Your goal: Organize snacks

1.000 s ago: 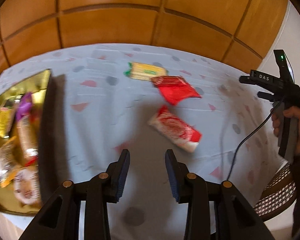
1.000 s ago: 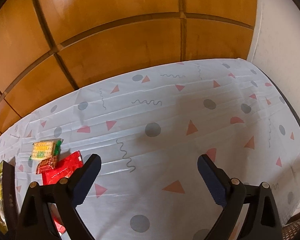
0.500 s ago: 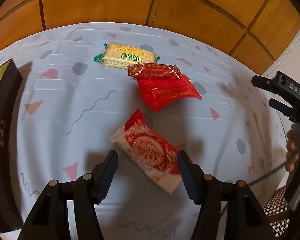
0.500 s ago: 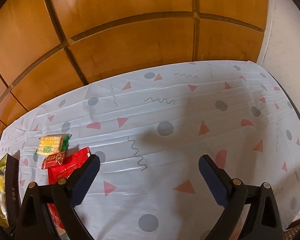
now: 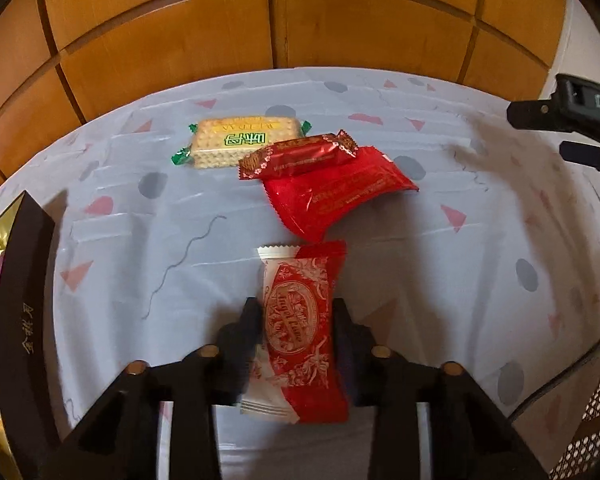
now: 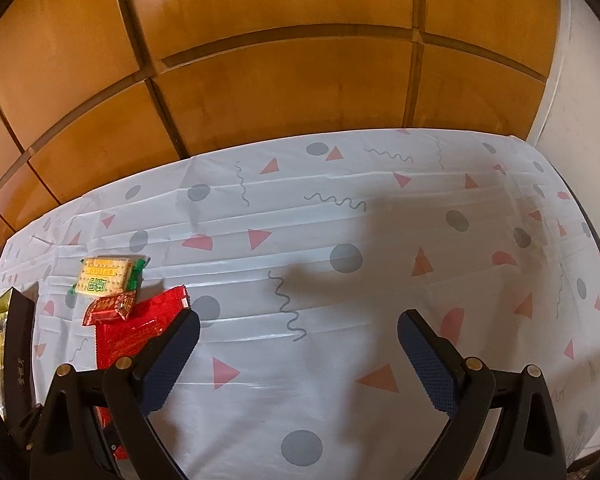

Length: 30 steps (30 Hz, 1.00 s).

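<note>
Wood-panelled wall [image 6: 284, 92], patterned tablecloth [image 6: 340, 280]

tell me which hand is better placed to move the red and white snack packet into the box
Left. The left tool has just been closing, its jaws on both sides of the red and white packet, and the box lies just beside it. The right tool hangs open over bare tablecloth, holding nothing.

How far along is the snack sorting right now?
Done: several snacks sit in the gold box. In hand: the left hand-held gripper has just closed on the red-and-white packet. Left: the cracker packet, brown bar and red pouch. Right hand-held gripper open, empty.
</note>
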{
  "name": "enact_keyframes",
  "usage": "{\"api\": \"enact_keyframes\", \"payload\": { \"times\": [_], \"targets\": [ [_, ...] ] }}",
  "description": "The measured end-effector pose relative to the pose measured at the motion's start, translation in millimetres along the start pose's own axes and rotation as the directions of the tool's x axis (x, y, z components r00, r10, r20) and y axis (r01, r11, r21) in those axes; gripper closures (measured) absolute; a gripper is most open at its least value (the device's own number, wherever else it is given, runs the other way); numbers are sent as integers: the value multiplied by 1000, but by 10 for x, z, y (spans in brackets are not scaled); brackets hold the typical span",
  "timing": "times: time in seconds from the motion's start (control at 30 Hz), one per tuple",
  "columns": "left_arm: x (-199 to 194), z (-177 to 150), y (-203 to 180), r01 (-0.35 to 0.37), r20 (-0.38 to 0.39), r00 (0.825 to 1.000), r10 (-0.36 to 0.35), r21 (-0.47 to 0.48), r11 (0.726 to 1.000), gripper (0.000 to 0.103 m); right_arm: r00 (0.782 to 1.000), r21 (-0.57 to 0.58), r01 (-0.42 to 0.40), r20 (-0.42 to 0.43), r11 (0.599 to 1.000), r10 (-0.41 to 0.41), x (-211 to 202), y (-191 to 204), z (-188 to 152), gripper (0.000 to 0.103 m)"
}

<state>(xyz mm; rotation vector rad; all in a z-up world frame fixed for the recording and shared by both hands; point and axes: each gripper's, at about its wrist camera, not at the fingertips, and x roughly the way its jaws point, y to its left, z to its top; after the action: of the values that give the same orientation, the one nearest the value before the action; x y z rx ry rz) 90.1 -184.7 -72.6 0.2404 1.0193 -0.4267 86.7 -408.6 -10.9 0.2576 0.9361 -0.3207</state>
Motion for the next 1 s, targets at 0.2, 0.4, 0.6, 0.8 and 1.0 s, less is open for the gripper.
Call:
{"api": "enact_keyframes", "payload": {
  "times": [0.2,0.4,0.6,0.8,1.0],
  "targets": [
    [-119,-188,72,-1,34,999,-1,61,998,73,1000,-18,6,2,1000,-6,1,19,-1,3],
    [-255,-413,168,11,70,997,-18,96,995,73,1000,-50,15,-26,999,-16,58,65,-21,3],
    [-322,-600,274,41,111,992,-52,98,994,72,998,-91,33,-44,995,-37,111,117,-46,3],
    [-325,-655,281,43,141,988,-56,92,995,71,998,-111,43,-48,993,-49,124,133,-73,3],
    [-328,-700,301,45,167,984,-58,81,996,71,997,-106,44,-56,993,-50,147,125,-74,3]
  ]
}}
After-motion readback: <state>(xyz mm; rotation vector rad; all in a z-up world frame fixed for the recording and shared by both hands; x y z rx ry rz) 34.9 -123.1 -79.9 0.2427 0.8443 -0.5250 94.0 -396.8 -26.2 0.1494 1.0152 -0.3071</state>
